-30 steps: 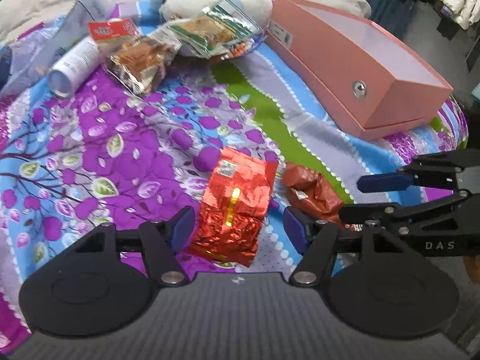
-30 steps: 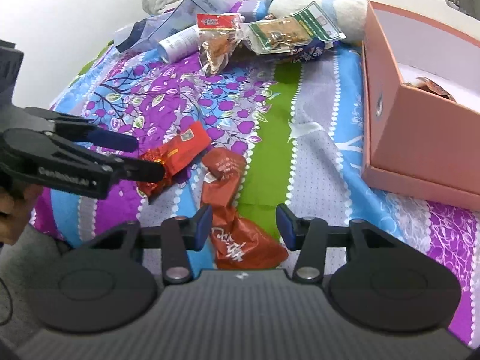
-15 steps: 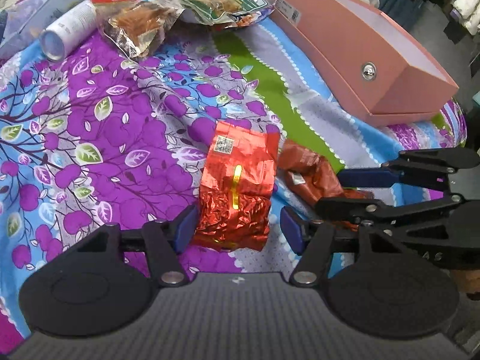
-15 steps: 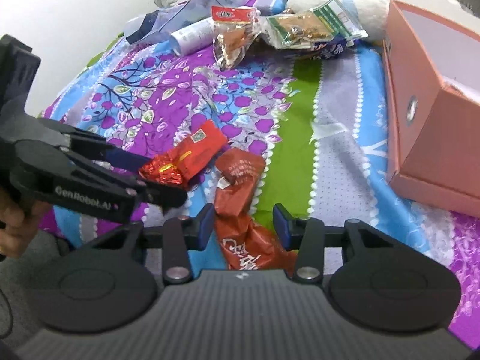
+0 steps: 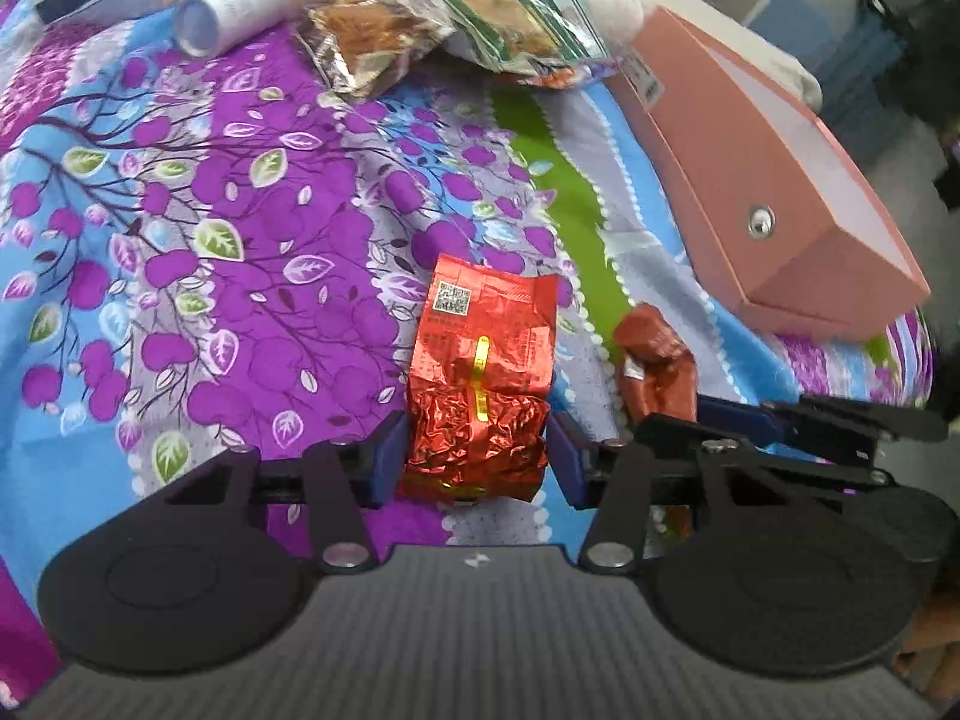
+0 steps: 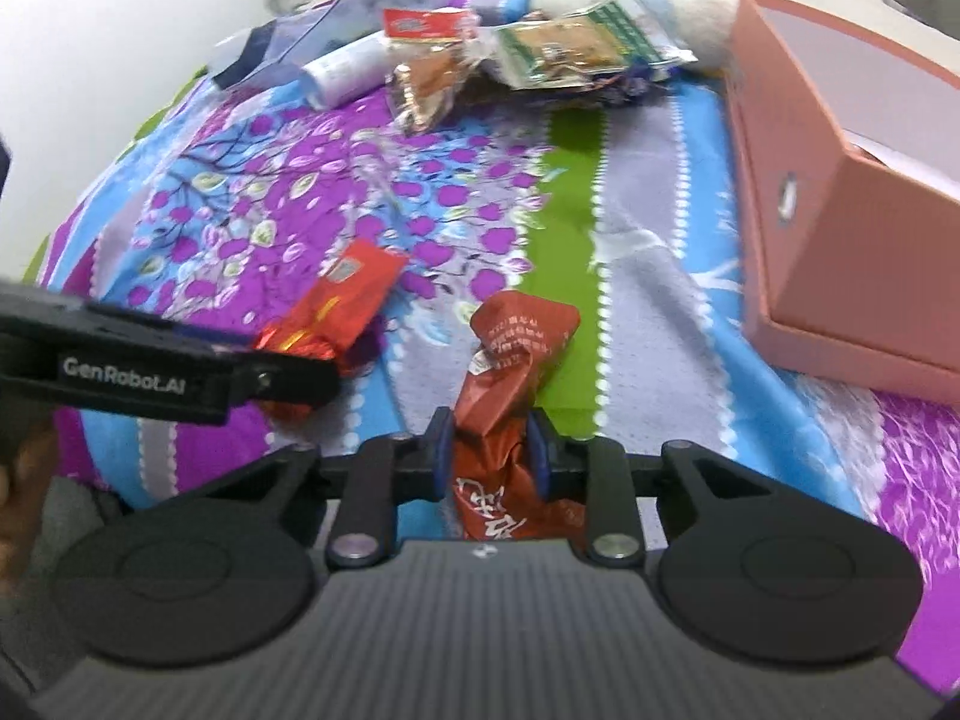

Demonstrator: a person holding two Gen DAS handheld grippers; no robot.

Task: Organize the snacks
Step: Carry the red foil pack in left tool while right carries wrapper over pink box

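Both grippers have just been closing, each on its own snack lying on the bed cover (image 5: 252, 252). Left gripper (image 5: 474, 450) has narrowed around the red foil packet (image 5: 480, 384), which sits between the fingers, touching the left pad with a sliver of gap at the right; not yet clamped. Right gripper (image 6: 489, 450) fingers pinch the brown wrapper (image 6: 510, 372) at its twisted waist, probably the easiest place to grip. Pink box (image 6: 840, 228), open beyond the right fingers, is the likely destination.

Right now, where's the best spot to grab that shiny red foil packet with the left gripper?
Probably the crinkled near end of the red foil packet, from above across its width. It lies flat and lengthwise between the left gripper pads, which have just been closing on it.
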